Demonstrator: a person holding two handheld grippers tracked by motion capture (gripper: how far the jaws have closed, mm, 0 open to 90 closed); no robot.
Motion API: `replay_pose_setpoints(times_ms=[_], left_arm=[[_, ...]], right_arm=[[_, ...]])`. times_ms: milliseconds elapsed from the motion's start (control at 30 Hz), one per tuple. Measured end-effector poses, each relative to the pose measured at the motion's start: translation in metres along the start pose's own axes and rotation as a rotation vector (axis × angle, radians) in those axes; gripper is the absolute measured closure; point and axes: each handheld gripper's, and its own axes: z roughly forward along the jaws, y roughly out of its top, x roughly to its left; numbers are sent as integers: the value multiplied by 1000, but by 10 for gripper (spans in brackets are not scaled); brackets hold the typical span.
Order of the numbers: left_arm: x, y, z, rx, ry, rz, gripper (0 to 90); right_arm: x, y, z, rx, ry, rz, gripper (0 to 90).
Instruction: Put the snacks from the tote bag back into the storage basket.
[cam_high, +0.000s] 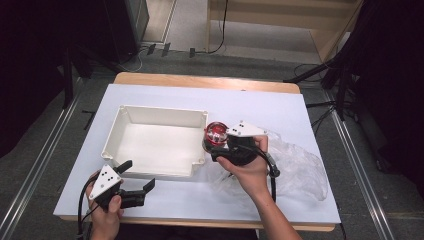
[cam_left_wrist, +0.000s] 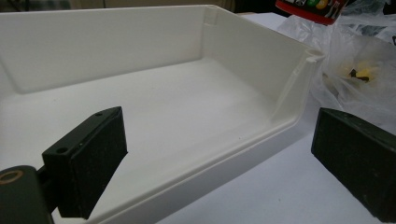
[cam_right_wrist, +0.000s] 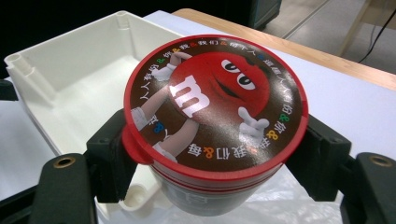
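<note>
Candy tub (cam_right_wrist: 215, 126) clamped in R gripper (cam_right_wrist: 215, 158).

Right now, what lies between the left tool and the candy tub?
The white tray: in the high view it lies between the left tool and the candy tub held by the right tool.
</note>
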Motion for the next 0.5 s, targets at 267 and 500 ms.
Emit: replay_pose_setpoints(times_ms=[267,500], left_arm=[[0,0,0,1,4,-3,35],[0,-1,-1,6,4,0,35]], right_arm=[[10,3,8,6,27,-21,262],[20,6,16,9,58,-43,262]])
